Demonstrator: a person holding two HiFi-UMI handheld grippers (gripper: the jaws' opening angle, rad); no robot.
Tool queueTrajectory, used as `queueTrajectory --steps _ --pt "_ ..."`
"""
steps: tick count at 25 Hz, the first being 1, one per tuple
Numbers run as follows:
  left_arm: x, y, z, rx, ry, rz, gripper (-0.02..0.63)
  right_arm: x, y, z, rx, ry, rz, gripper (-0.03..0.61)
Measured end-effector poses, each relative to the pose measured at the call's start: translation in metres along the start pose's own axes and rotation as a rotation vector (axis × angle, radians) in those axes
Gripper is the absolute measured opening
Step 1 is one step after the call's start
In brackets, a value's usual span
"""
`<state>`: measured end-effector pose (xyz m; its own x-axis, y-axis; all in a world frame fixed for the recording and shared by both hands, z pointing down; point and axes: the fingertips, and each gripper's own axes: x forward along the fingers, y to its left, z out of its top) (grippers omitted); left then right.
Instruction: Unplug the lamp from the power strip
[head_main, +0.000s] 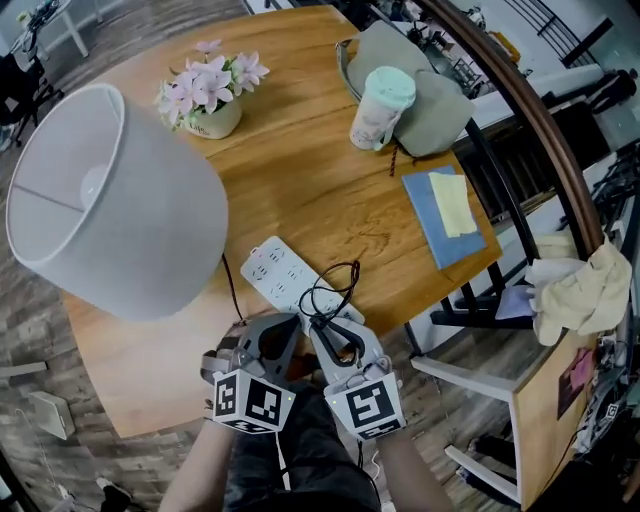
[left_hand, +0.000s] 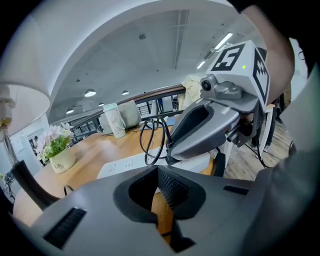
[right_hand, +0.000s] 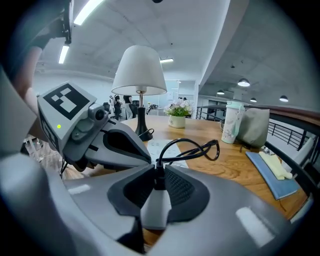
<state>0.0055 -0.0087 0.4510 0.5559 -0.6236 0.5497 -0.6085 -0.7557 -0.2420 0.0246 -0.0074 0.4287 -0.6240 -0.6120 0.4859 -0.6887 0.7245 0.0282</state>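
The lamp (head_main: 110, 200) with its white shade stands on the left of the wooden table (head_main: 300, 180). A white power strip (head_main: 272, 268) lies near the front edge, and the lamp's black cord (head_main: 335, 285) loops over its near end. My right gripper (head_main: 335, 335) is at that end, shut on the black plug (right_hand: 159, 177), which sits between the pads above the strip's white end (right_hand: 155, 210). My left gripper (head_main: 285, 335) is close beside it on the left, shut and empty. In the left gripper view the strip (left_hand: 120, 165) lies just beyond its jaws.
A pot of pink flowers (head_main: 210, 95), a mint-lidded cup (head_main: 380, 105) and a grey bag (head_main: 420, 85) stand at the back. A blue notebook with yellow notes (head_main: 445, 215) lies at the right edge. A black chair (head_main: 500, 290) stands beside the table.
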Motion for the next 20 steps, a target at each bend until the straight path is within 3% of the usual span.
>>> queueTrajectory --steps 8,14,16,20 --pt "0.0062 -0.0011 0.0018 0.072 0.032 -0.008 -0.005 0.0011 0.0015 -0.0037 -0.044 0.026 -0.040 0.069" --pt "0.0092 -0.0045 0.0042 0.132 0.056 -0.013 -0.005 0.0007 -0.0036 -0.0013 0.088 0.008 -0.025 0.071" --pt "0.0089 -0.0042 0.0040 0.124 0.057 -0.009 -0.005 0.0002 -0.0020 -0.0014 0.039 0.035 -0.045 0.069" --pt "0.0098 -0.0047 0.0046 0.123 0.067 -0.007 -0.005 0.0006 0.0059 -0.0032 -0.185 0.099 -0.080 0.067"
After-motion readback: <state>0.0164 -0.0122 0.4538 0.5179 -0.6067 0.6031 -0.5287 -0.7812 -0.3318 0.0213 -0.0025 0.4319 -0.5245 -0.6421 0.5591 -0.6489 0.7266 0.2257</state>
